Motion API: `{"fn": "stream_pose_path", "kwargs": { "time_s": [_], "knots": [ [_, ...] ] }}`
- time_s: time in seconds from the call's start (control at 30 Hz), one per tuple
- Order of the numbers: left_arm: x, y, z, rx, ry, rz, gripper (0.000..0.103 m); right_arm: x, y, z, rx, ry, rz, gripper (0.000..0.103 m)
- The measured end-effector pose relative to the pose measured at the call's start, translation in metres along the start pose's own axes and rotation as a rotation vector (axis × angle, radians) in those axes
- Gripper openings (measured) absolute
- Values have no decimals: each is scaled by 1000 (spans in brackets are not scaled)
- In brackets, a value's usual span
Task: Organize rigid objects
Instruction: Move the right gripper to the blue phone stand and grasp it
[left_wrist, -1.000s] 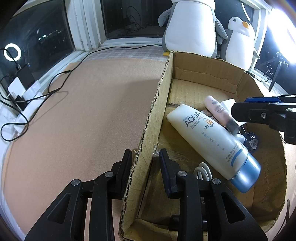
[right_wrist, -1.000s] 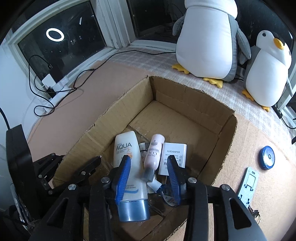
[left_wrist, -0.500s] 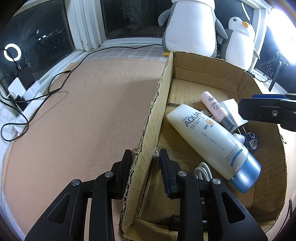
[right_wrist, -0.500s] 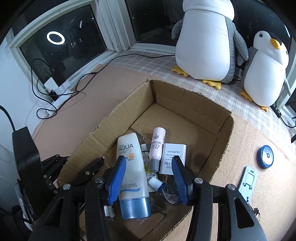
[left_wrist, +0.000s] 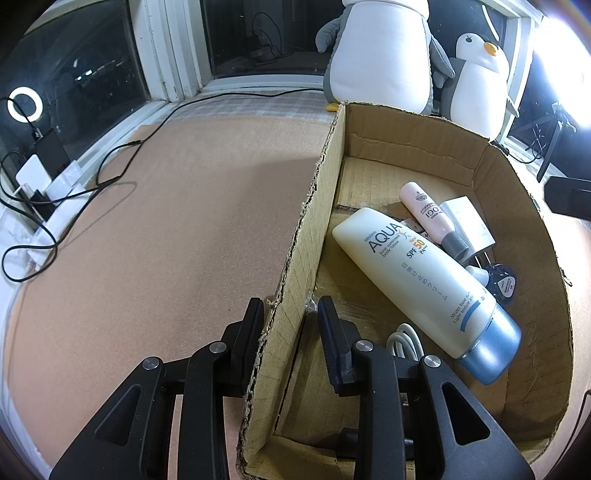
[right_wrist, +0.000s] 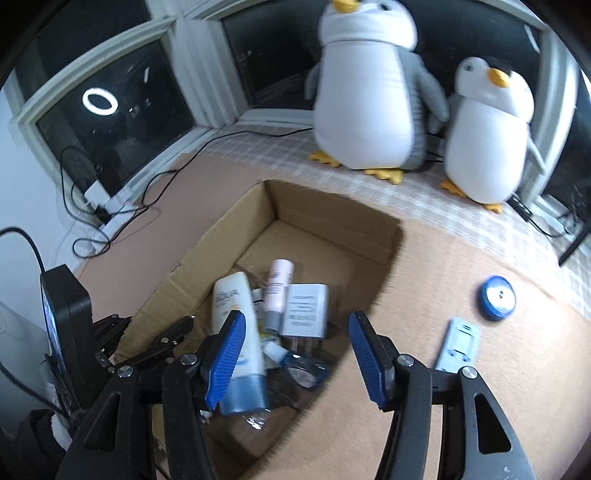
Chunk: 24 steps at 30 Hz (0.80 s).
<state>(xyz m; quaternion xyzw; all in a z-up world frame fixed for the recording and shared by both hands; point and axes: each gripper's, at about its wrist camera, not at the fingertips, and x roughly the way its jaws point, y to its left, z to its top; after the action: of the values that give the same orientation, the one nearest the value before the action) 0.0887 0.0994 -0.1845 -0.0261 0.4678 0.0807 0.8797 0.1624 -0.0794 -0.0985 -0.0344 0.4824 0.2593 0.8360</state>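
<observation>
Left wrist view: left gripper (left_wrist: 290, 326), black, pinching the near left wall of the open brown cardboard box (left_wrist: 325, 184). The slim pink tube with grey cap (left_wrist: 430, 218), clamped a second ago, now lies loose inside beside the white sunscreen tube (left_wrist: 417, 280); deposit done. Long axis diagonal, cap near-right.

Right wrist view: right gripper (right_wrist: 295, 354), blue-padded, empty, jaws opening above the box. Blue round tin (right_wrist: 496, 297) waits outside, right.
</observation>
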Motion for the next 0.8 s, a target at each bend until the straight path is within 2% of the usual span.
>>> {"fn": "stream_pose_path", "kwargs": {
  "time_s": [0.3,0.6,0.8],
  "knots": [
    [0,1,0,2,0,1,29,-30,-66,-17,96,-49,-40,54],
    [0,1,0,3,0,1,29,-48,-133,-52,114,-24,-115,54],
    [0,3,0,4,0,2,29,-42,-148,-62,149,4,-123,54]
  ]
}}
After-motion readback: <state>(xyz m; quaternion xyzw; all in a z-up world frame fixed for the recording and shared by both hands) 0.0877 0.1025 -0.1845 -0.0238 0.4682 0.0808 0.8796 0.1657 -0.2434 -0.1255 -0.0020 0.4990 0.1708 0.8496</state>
